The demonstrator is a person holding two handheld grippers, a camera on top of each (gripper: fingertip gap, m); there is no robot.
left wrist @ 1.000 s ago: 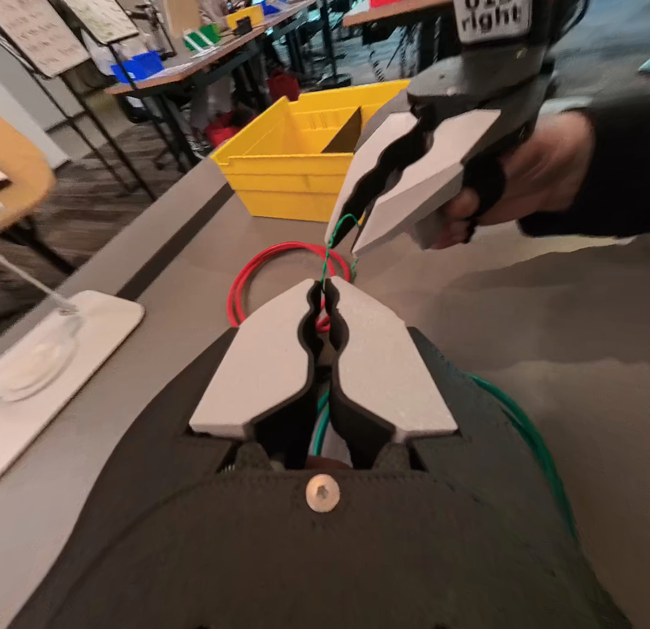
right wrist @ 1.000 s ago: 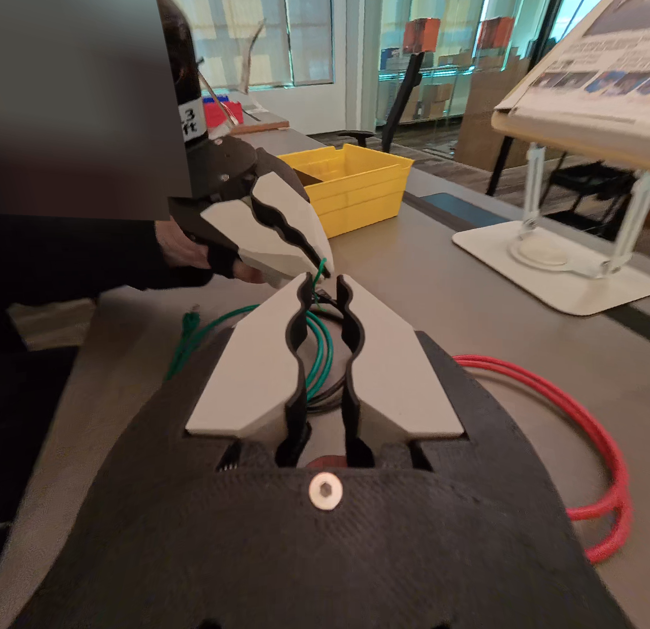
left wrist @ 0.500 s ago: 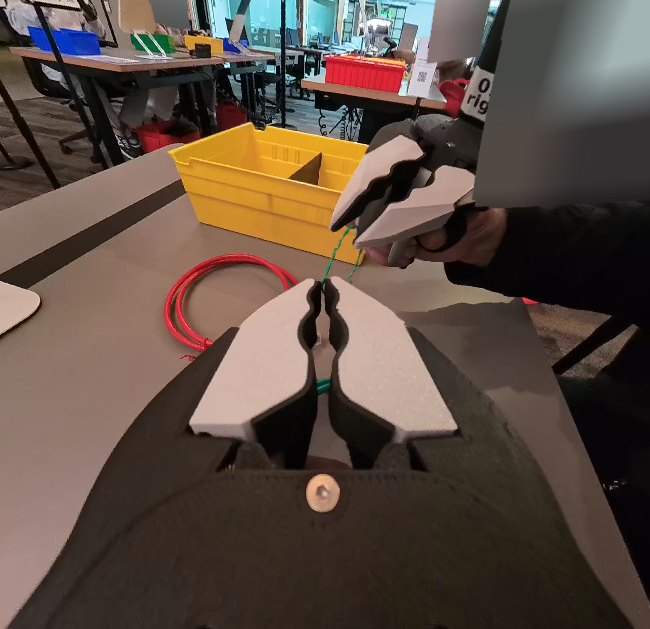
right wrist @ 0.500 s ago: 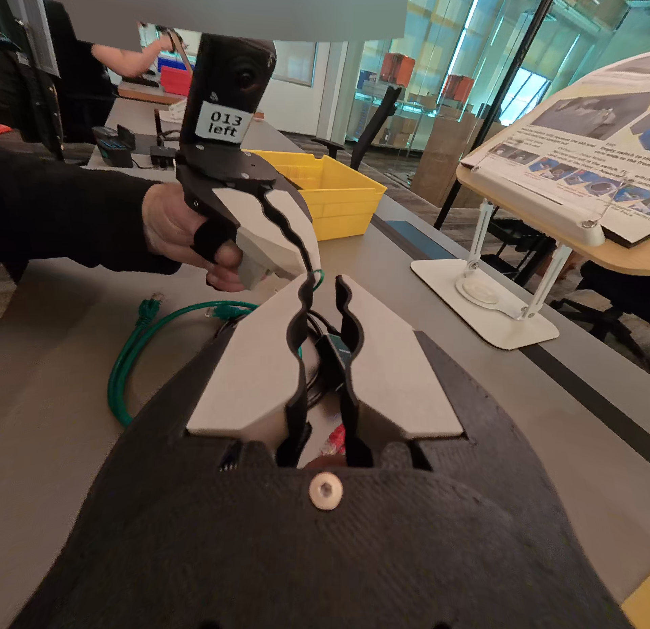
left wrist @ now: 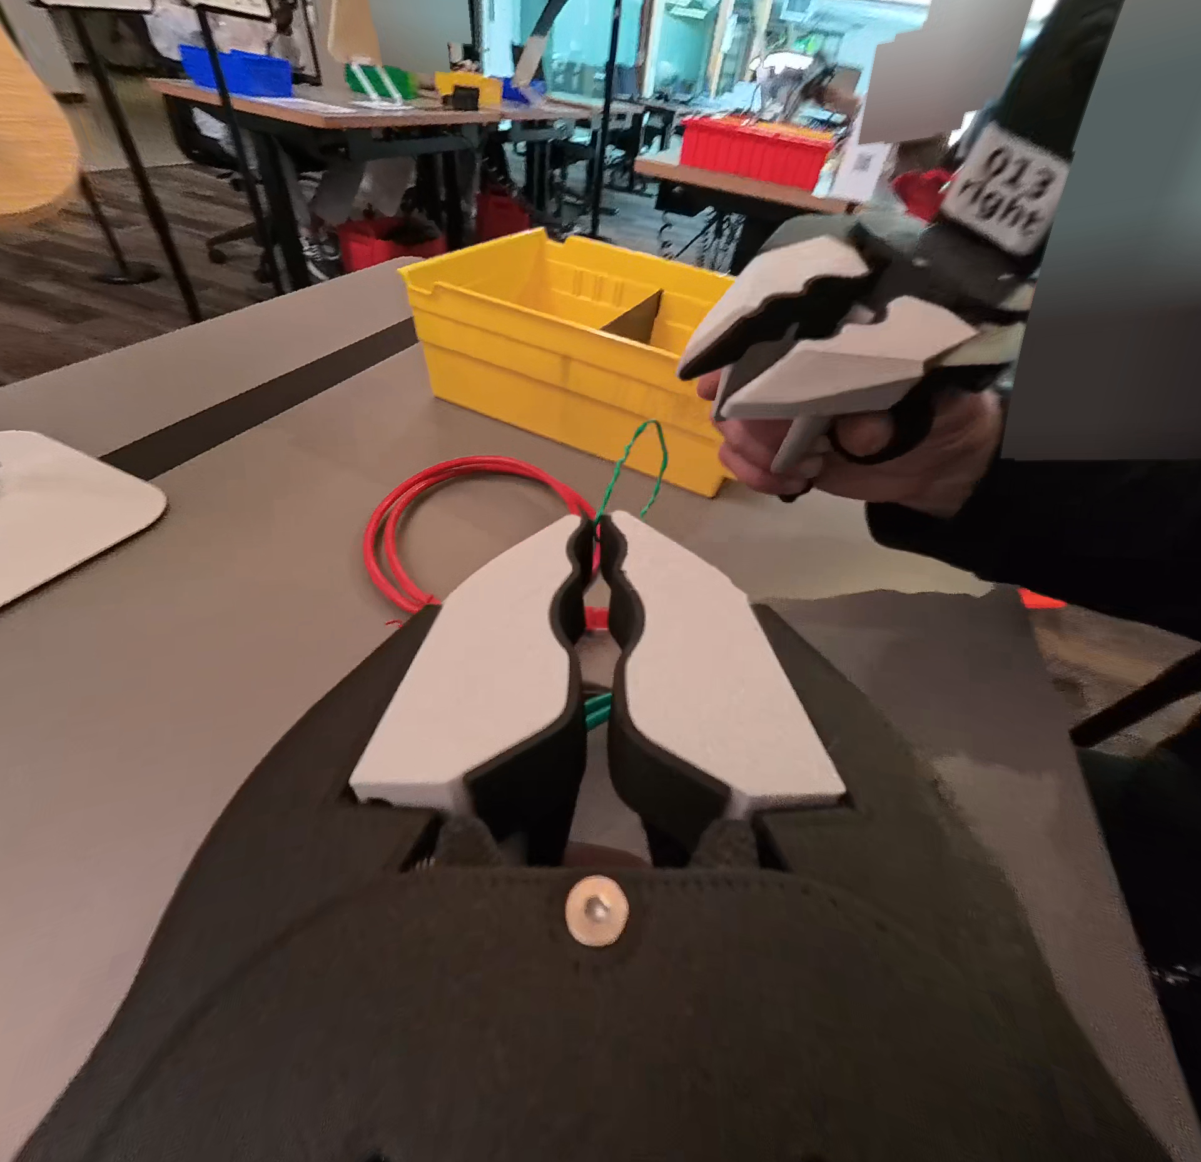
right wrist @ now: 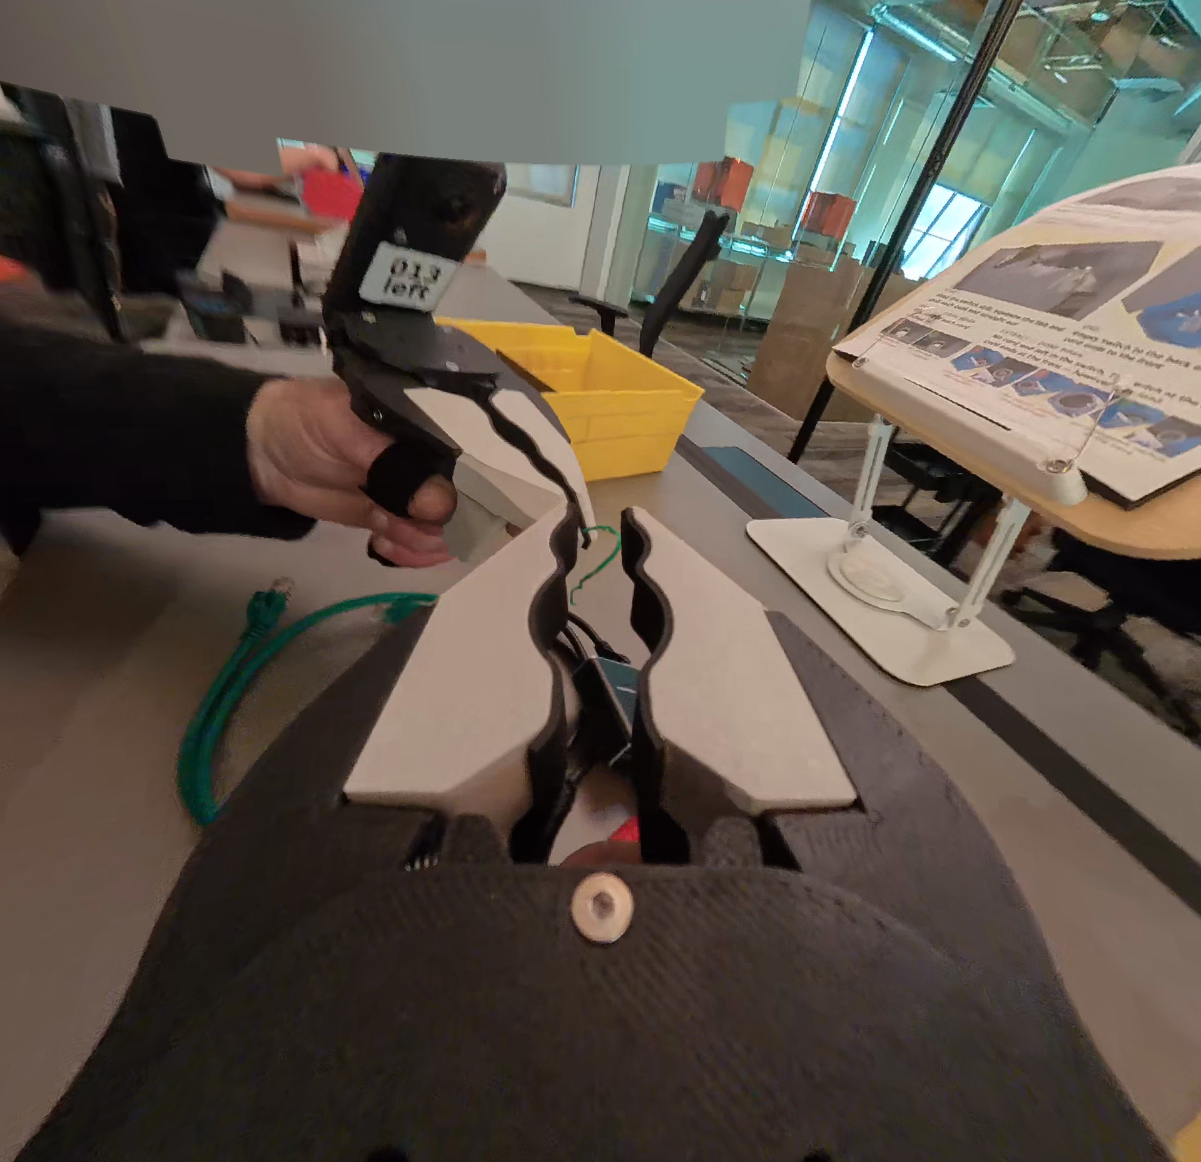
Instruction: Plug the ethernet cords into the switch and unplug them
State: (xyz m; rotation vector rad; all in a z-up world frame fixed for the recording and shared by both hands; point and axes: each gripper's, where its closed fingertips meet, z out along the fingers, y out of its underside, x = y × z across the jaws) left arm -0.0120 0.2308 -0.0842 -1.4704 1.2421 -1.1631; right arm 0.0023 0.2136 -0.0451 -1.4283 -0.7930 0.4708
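My left gripper is shut on a thin green twist tie, which loops up from its tips. It also shows in the right wrist view, tips down on the tie. My right gripper is open and empty, up and to the right of the tie in the left wrist view. A green ethernet cord lies loose on the table. A red cord lies coiled ahead of my left gripper. A small dark box with a black lead, possibly the switch, shows between my right fingers.
A yellow divided bin stands at the back of the grey table. A white stand holding an instruction sheet stands on its base at the table's edge. Other tables and chairs are beyond.
My right gripper has lifted up and away from the twist tie loop. My left gripper stays pinched on the tie. Both views have swung round.
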